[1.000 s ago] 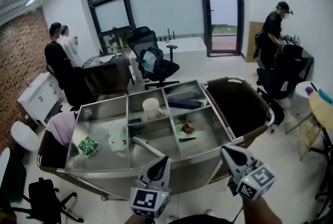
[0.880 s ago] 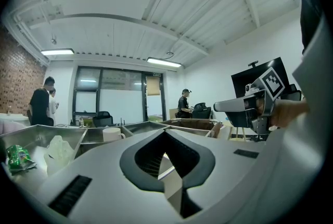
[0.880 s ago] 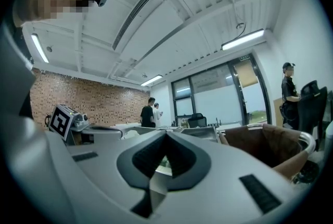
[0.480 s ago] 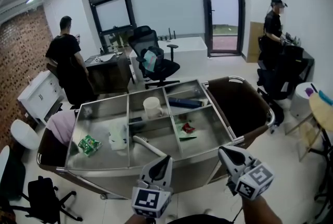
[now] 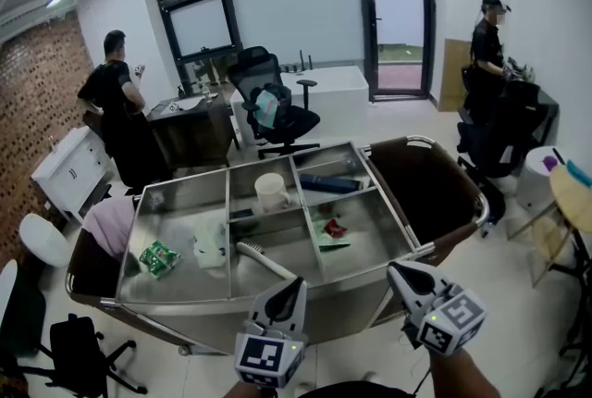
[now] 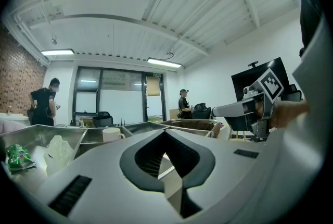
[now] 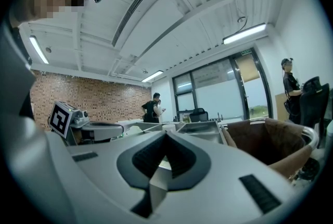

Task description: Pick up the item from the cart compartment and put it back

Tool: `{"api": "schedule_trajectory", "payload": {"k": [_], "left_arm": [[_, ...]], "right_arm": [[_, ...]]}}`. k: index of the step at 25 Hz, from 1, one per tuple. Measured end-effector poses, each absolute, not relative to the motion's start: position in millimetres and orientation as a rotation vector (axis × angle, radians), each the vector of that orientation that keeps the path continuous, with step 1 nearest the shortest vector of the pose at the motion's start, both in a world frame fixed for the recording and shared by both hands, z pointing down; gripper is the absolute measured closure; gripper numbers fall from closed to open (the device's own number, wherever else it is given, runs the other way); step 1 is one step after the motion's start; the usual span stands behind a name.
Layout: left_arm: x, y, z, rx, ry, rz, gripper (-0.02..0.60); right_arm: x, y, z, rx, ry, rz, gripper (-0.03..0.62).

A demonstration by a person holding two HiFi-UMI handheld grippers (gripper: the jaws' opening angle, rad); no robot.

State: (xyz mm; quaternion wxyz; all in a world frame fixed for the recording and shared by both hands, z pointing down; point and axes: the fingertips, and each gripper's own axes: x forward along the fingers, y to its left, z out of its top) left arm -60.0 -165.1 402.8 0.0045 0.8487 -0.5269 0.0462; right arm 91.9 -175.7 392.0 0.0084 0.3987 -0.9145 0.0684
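Crowding cart (image 5: 365, 225) — office chair (image 5: 273, 109) behind, brown bag (image 5: 425, 188) beside, perhaps brush (image 5: 264, 259) inside

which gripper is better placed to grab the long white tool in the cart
Left, probably. The left gripper sits just in front of the white tool, while the right gripper is off by the cart's right corner. Both are shut and empty.

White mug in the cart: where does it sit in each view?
Head view: white mug in the cart's back middle compartment.
Left gripper view: mug left of centre, low.
Right gripper view: mug small, dead centre.
Shared landmark: the person in the cap, right of the mug everywhere.
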Motion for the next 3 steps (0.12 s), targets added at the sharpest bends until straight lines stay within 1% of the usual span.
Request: {"api": "schedule_trajectory", "payload": {"k": [3], "left_arm": [[-60.0, -164.7, 404.1, 2.659, -1.648, 0.156, 0.581]], "right_arm": [[92.2, -176.8, 394.1, 1.245, -2.857, 0.204, 0.586]]}}
